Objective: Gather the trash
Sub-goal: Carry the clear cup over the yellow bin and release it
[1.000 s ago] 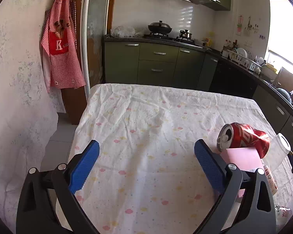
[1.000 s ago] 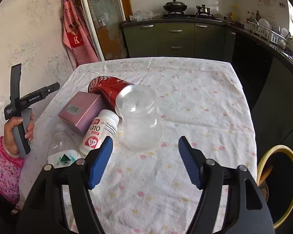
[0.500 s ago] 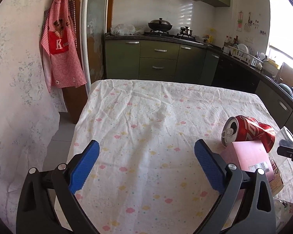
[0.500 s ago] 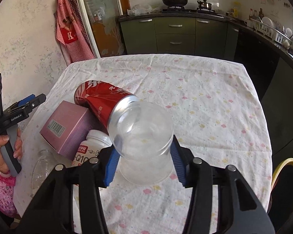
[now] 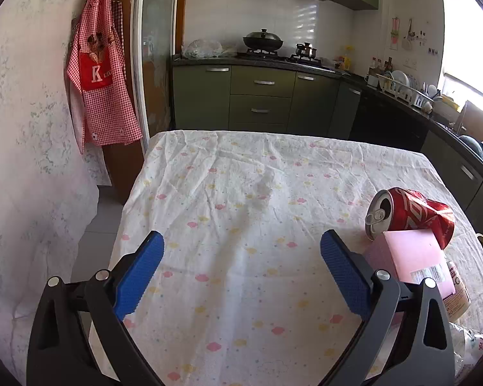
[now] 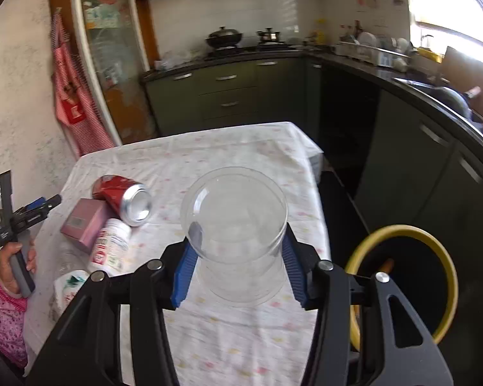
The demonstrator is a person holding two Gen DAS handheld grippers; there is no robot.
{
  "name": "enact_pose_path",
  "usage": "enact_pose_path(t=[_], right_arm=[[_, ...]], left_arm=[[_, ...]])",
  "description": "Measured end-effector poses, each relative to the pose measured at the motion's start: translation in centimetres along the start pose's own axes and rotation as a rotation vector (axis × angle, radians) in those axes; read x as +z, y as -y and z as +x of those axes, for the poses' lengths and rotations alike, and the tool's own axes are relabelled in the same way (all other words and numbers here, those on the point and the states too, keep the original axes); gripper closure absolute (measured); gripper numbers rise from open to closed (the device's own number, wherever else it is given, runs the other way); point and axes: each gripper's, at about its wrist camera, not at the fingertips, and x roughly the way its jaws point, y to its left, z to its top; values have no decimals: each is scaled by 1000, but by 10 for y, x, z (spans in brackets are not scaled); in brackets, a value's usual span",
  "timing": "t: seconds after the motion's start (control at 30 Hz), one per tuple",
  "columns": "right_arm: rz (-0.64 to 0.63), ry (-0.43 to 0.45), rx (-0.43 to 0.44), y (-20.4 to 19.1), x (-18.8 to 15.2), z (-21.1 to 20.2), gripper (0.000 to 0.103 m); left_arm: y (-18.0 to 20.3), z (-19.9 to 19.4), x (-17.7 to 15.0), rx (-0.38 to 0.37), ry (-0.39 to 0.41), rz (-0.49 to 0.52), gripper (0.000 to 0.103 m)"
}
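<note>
Fingers of my right gripper (image 6: pixel 238 273) clamped the clear plastic cup (image 6: pixel 235 225), lifted above the desk's (image 5: pixel 241 225) right edge near the bin (image 6: pixel 402 286); my left gripper (image 5: pixel 241 273) hung released, grasping nothing.

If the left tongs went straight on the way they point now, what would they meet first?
Most likely the bare tablecloth: the left tongs stand open, tilted down over it, nothing between them. The crushed red can and pink box lie off to the right.

Worktop (image 5: pixel 241 289) under a dotted cloth; crushed red can (image 5: pixel 409 217), pink box (image 5: pixel 412 255), pill bottle (image 6: pixel 111 246) near right edge.
</note>
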Motion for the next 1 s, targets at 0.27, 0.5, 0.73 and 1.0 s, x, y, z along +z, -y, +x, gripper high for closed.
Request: enact_pose_path(t=[0.27,0.5,0.73,1.0], right_arm=[[187,-70,-277,118,-37,1,55],[243,-122,-388,161,-57,27,45],[303,-85,-324,151,-65,11,44],[302,-88,-285,125,-79,-7,43]], left_arm=[[1,0,-1,1,2,3,7],[4,1,-2,-3,-1,15,7],[4,1,-1,-9,-2,10,7],[6,-2,2,-12,-4,9,7]])
